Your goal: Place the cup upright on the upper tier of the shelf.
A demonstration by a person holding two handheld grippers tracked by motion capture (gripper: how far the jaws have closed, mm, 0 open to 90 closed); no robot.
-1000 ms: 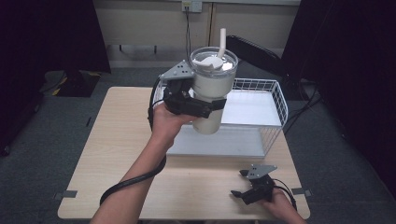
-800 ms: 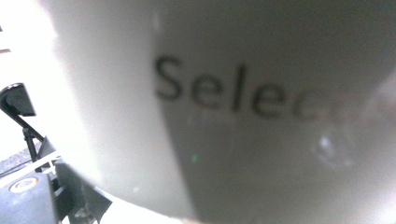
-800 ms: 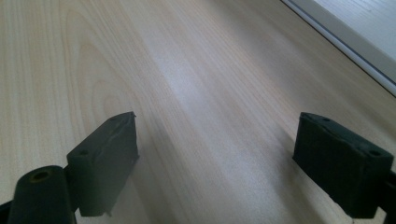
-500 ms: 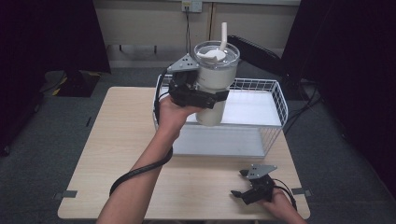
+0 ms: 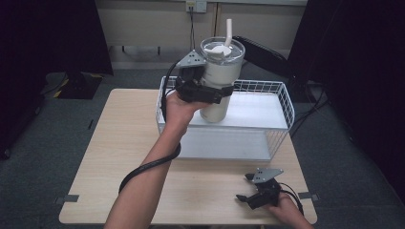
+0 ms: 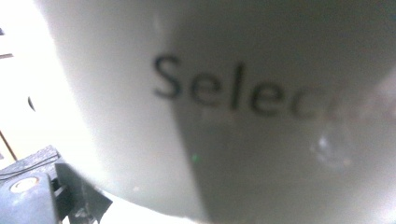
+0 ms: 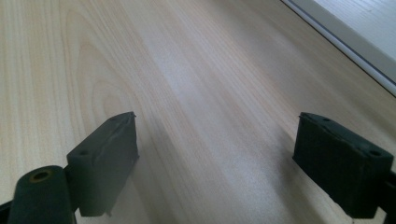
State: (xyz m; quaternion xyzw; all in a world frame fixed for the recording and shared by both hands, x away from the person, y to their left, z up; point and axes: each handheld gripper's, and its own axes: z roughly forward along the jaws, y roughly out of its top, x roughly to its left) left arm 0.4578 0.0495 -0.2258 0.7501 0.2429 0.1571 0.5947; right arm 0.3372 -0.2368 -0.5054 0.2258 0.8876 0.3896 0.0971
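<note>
The left gripper (image 5: 203, 90) grips the tumbler (image 5: 218, 81) above the wire basket (image 5: 282, 102), setting down remains, while the right gripper (image 5: 253, 191) rests open on the tabletop (image 5: 119, 157).

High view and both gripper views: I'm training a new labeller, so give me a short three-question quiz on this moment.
1. True or false: the right gripper holds the tumbler.
2. Where is the tumbler? A) lying on the table B) held upright over the wire basket C) on the floor
3. Fill in: the tumbler's lid carries a white ____.

Key
1. False: the left gripper clamps it; the right one rests open on the table.
2. B
3. straw
</note>
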